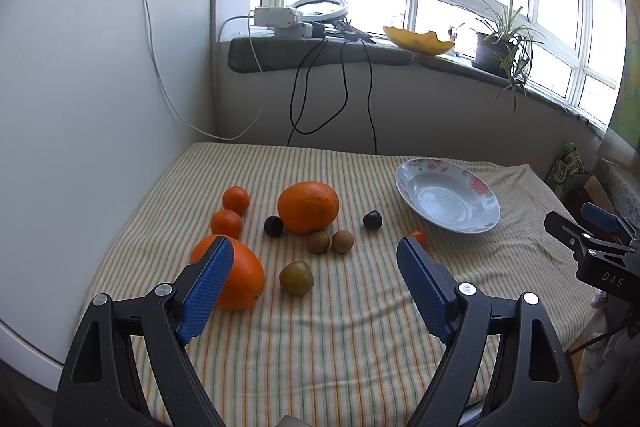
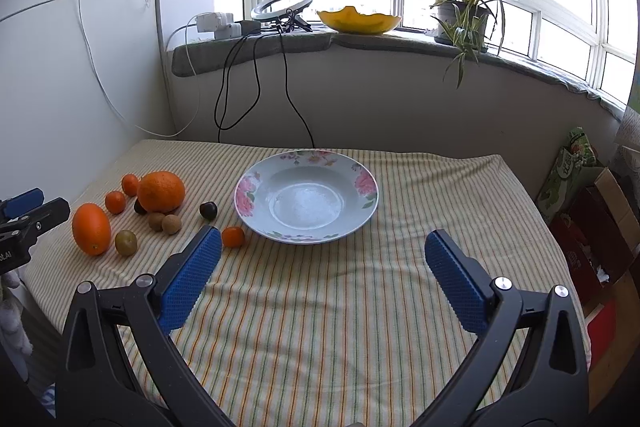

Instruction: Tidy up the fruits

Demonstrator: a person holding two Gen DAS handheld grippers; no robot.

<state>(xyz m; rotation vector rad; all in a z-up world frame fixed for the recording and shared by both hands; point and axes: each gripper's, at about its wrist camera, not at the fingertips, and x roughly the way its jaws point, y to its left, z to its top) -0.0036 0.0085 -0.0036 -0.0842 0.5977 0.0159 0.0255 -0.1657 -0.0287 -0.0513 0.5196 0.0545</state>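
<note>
Striped cloth: a yellow-and-green striped fabric (image 2: 340, 307) covers the table and carries everything.
Floral plate: a pale blue ceramic dish with pink flowers on its rim (image 2: 366, 183) sits mid-frame in the right wrist view, holding nothing.
Loose fruit: all lie lower left of the plate in the same view; a large round orange (image 2: 161, 191), an oval orange (image 2: 91, 228), two small mandarins (image 2: 115, 202), a greenish plum (image 2: 126, 242), two brown longans (image 2: 171, 223), dark plums (image 2: 208, 210), and one tiny mandarin (image 2: 233, 237) just beside the plate.
Left gripper (image 1: 316, 259): jaws spread wide, holding nothing, hovering above the fruit cluster.
Right gripper (image 2: 322, 247): jaws spread wide, holding nothing, aimed at the plate's near rim.
Likely step: choosing a first fruit for the plate.
Doing it well: straddle one fruit at its widest part, close gently since round skins may roll, and avoid nudging neighbours.
</note>
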